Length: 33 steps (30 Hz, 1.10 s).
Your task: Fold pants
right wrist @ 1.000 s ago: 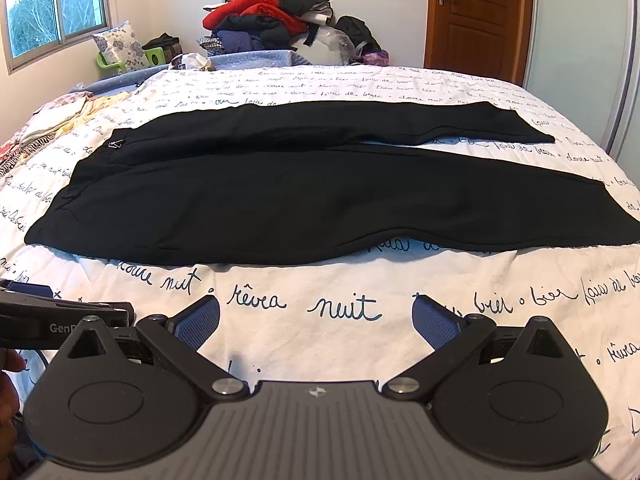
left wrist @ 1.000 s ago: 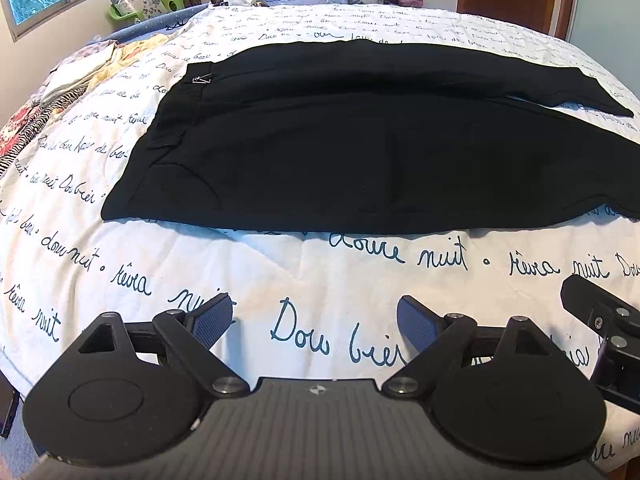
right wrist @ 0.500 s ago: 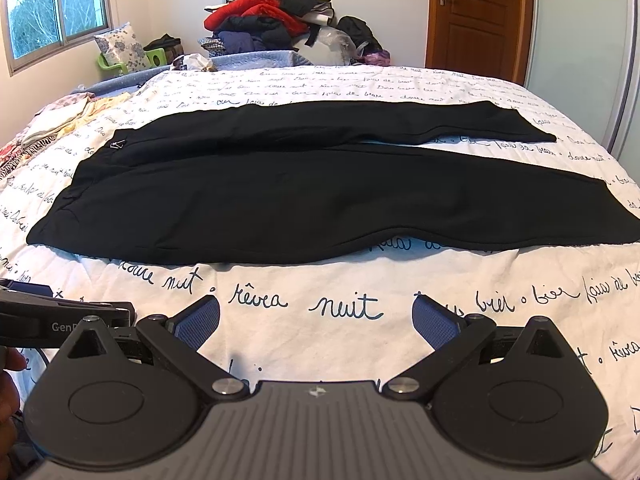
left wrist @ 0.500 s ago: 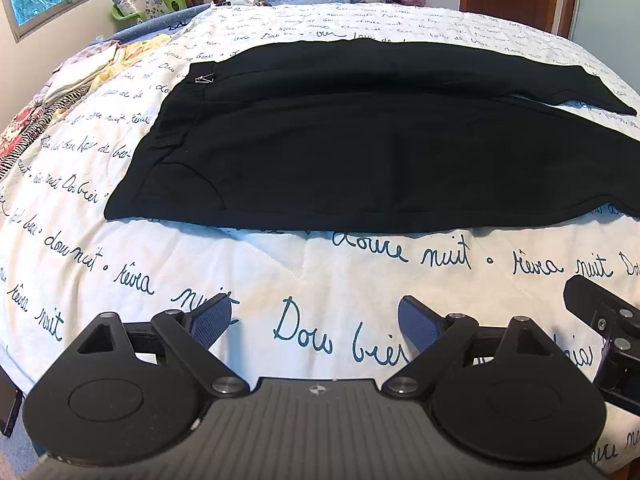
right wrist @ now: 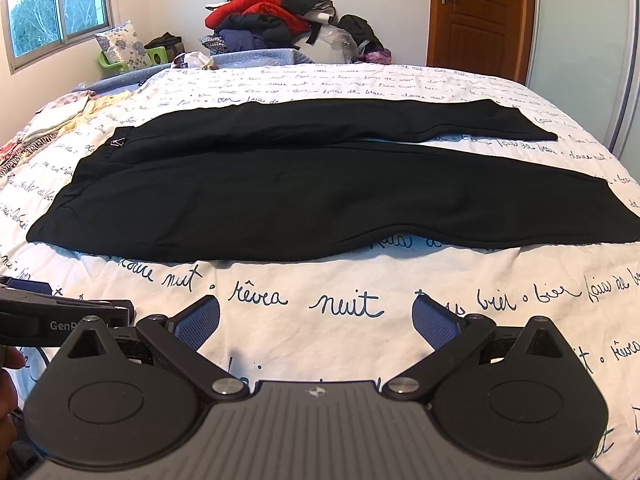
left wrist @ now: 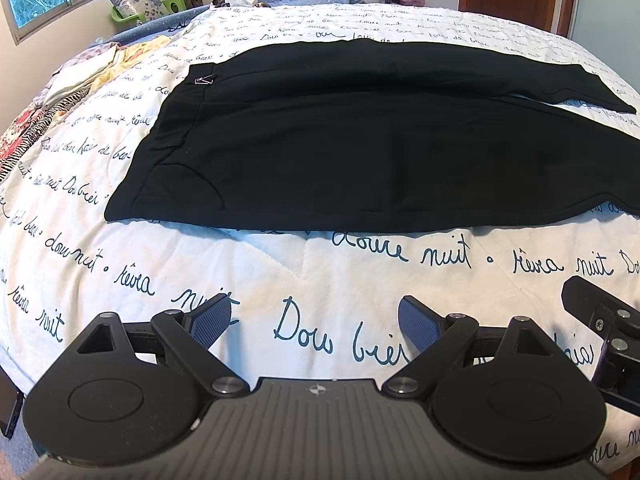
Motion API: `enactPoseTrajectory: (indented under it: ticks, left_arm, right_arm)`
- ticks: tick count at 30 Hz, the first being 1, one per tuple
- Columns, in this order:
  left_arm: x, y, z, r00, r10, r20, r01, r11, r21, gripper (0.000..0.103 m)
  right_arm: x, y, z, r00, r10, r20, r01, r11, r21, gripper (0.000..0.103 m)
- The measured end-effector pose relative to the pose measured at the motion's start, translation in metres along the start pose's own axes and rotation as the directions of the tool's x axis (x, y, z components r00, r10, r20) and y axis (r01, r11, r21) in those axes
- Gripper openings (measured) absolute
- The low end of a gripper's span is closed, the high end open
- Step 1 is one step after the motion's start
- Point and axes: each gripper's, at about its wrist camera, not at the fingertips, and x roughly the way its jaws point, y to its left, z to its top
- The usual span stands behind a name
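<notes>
Black pants (left wrist: 360, 152) lie flat across the bed, waistband at the left, both legs running to the right, the far leg slightly apart from the near one. They also show in the right wrist view (right wrist: 320, 192). My left gripper (left wrist: 316, 320) is open and empty, above the white quilt in front of the pants' near edge. My right gripper (right wrist: 316, 316) is open and empty, also short of the near edge. Part of the right gripper's body (left wrist: 600, 320) shows at the right of the left wrist view.
The white quilt with dark script (right wrist: 340, 304) covers the bed. A heap of clothes (right wrist: 272, 16) lies beyond the far side. Folded fabrics (left wrist: 60, 96) lie at the left. A wooden door (right wrist: 476, 16) and a window (right wrist: 56, 4) are behind.
Both grippers have crept slightly forward toward the pants. The pants have not moved.
</notes>
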Motion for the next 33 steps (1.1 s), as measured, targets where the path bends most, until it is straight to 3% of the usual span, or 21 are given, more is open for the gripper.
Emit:
enactPoseTrajectory:
  ticks: [25, 28, 33]
  left_arm:
    - [0.000, 0.001, 0.000, 1.000, 0.011, 0.014, -0.011, 1.000, 0.009, 0.091]
    - [0.001, 0.003, 0.003, 0.999, 0.020, 0.031, -0.021, 1.000, 0.011, 0.091]
    - [0.004, 0.013, 0.016, 0.995, 0.057, 0.078, -0.057, 0.998, 0.000, 0.091]
  right_arm:
    - [0.004, 0.001, 0.003, 1.000, 0.019, -0.008, -0.020, 1.000, -0.015, 0.103]
    - [0.005, 0.000, 0.011, 0.999, 0.051, 0.010, -0.050, 0.997, -0.054, 0.103]
    - [0.005, -0.001, 0.043, 0.980, 0.156, 0.122, -0.128, 0.969, -0.211, 0.103]
